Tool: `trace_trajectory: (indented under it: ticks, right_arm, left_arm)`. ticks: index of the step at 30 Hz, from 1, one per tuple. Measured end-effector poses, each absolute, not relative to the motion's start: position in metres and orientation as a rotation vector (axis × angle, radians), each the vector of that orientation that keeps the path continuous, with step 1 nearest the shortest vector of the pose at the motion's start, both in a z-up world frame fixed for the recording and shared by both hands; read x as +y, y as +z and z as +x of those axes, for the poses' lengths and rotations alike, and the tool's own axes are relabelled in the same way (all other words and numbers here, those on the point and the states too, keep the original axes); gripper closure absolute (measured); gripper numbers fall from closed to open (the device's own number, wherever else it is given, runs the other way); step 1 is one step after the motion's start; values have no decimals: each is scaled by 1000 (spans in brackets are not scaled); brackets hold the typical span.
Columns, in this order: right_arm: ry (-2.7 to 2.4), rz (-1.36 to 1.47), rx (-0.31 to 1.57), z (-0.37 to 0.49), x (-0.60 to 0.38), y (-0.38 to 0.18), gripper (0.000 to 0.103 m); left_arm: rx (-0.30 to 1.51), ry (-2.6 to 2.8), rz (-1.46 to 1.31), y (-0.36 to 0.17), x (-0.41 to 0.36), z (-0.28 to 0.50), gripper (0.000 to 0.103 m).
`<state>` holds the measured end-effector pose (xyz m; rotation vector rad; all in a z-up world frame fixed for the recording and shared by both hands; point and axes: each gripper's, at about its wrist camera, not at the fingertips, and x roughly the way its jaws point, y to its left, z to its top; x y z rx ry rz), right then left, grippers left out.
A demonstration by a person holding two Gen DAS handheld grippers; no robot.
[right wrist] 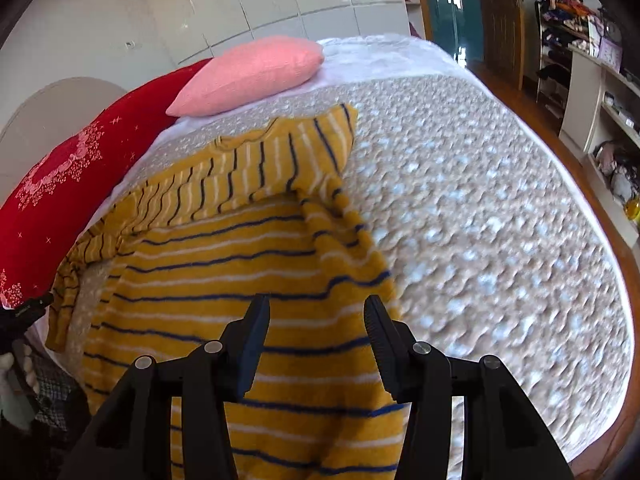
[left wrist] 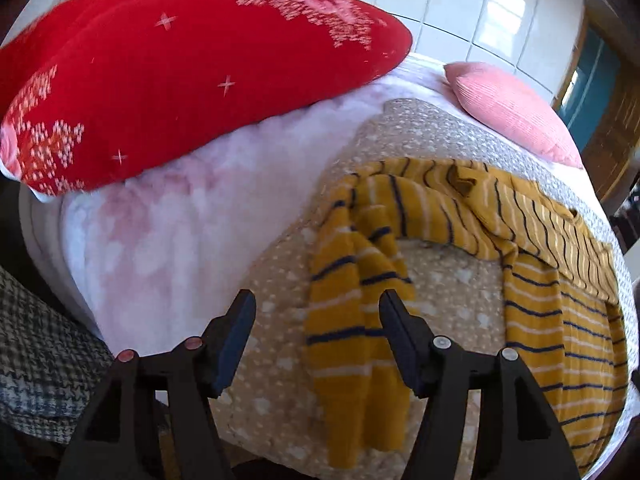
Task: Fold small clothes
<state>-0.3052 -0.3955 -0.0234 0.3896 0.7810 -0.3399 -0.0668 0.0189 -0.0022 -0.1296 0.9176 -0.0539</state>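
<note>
A small yellow striped garment (left wrist: 472,216) with navy and white stripes lies spread on the beige dotted bedspread (left wrist: 440,280). One sleeve (left wrist: 348,320) hangs toward the bed's near edge. My left gripper (left wrist: 318,312) is open and empty, just above that sleeve. In the right wrist view the garment's body (right wrist: 248,264) lies flat with a folded upper part (right wrist: 272,160). My right gripper (right wrist: 316,320) is open and empty above the garment's right edge.
A red patterned pillow (left wrist: 180,80) and a pink pillow (left wrist: 516,108) lie at the head of the bed. White fleece blanket (left wrist: 192,220) covers the left part. Shelves with clutter (right wrist: 592,80) and wooden floor (right wrist: 532,108) lie beyond the bed's right side.
</note>
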Motion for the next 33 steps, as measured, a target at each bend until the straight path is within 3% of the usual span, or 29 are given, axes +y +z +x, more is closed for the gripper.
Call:
trace_trajectory:
  ticks: [6,7,8,9,10,13,21,28,33]
  right_arm:
    - [-330,387,834,-296,-378,-34,50]
    - [-331,380,838,-295,-376,-34,50]
    - [-333,372,842,-293,-375,-34,50]
    - [-335,363,844,-291,-373,-33,50]
    - [-337,355,846,-289,-371,-33,50]
    - [-338,333,851,-280,-366,-30,50]
    - [-296,299,854,-269,-351,-35,50]
    - [-270,392,830,-290,-363,-44,50]
    - [-266,483,788,-319,-387,-46,50]
  left_arm:
    - [984,-51,-216,-24,37,-44,34]
    - [1007,-75,-177,-29,31,-43,43]
    - [1017,-95,-140,-31,26,-42,58]
    - [1039,-118,-125,-32,23,-41,89]
    - [1065,-171,-182,-30,28,-38,100]
    - [1027,-216,-397,-3,70,-20,100]
    - [869,-227,-461,94,110,-2,100]
    - [925,-429,-395,122,-1,-4,100]
    - [1025,-614,-288,117,-149,-13,100]
